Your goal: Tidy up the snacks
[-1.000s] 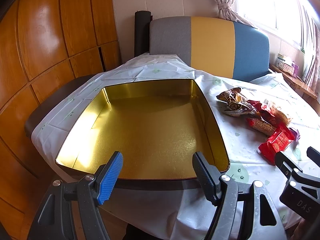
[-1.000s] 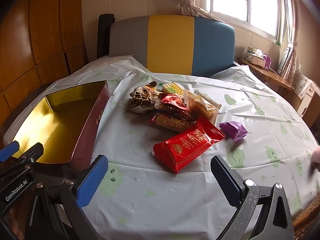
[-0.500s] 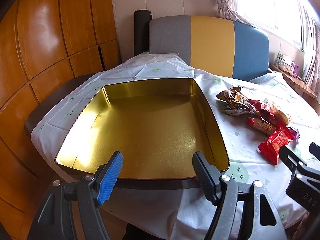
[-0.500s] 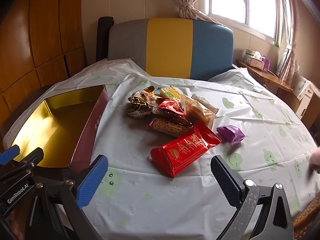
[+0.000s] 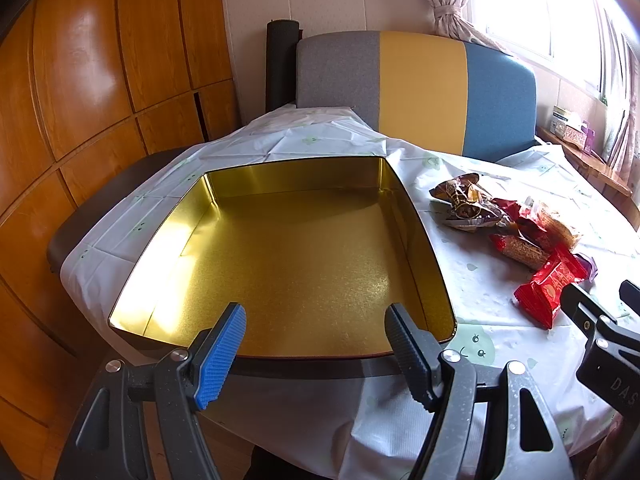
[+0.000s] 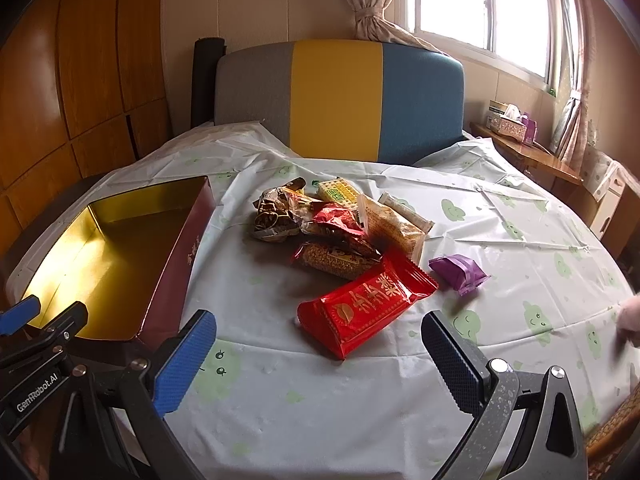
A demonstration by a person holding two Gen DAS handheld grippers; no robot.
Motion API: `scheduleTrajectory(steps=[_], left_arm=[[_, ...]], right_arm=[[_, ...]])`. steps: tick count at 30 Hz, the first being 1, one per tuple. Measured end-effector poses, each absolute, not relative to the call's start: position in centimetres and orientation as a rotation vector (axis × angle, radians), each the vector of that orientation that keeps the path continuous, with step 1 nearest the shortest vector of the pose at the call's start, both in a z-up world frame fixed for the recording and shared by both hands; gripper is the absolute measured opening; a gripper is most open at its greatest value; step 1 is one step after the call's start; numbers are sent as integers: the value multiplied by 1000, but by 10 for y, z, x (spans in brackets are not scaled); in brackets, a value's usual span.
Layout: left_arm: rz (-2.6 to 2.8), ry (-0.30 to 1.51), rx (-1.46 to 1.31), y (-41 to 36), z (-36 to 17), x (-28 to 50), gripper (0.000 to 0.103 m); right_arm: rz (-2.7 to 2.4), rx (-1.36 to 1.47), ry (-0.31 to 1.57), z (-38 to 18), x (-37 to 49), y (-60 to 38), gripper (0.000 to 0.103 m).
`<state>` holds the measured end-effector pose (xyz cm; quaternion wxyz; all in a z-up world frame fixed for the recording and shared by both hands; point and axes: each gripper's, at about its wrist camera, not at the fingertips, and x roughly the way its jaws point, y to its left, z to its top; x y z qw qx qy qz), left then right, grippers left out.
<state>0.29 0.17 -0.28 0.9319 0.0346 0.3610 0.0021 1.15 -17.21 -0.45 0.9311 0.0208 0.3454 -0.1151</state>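
Gold shines inside the tin box [image 5: 288, 256], which sits on the table's left side; the left gripper [image 5: 316, 330] hangs wide open at its near edge, holding nothing. In the right view, the right gripper [image 6: 320, 344] is wide open too, near the red snack pack [image 6: 366, 304], with the snack pile [image 6: 332, 224] just behind and a purple candy [image 6: 458, 272] to the right.

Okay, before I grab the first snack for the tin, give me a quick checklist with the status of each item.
1. Right gripper open, holding nothing: ok.
2. Left gripper open, holding nothing: ok.
3. Gold tin has no lid on and nothing in it: ok.
4. Red packet nearest the right gripper, lying on top, nothing over it: ok.
5. Purple packet lies apart from the red one: ok.
6. Tin steady on the tablecloth: cannot tell.
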Motion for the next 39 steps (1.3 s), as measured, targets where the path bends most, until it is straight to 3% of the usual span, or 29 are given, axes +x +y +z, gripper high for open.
scheduleTrajectory(steps=[24,39], left_arm=[[-21,741,80,-1,1,-1,73],[-331,810,-13,-25,15,7,74]], right_arm=[[-255,59,691,10,18,-199,103],[-348,206,783,43,71,-369,103]])
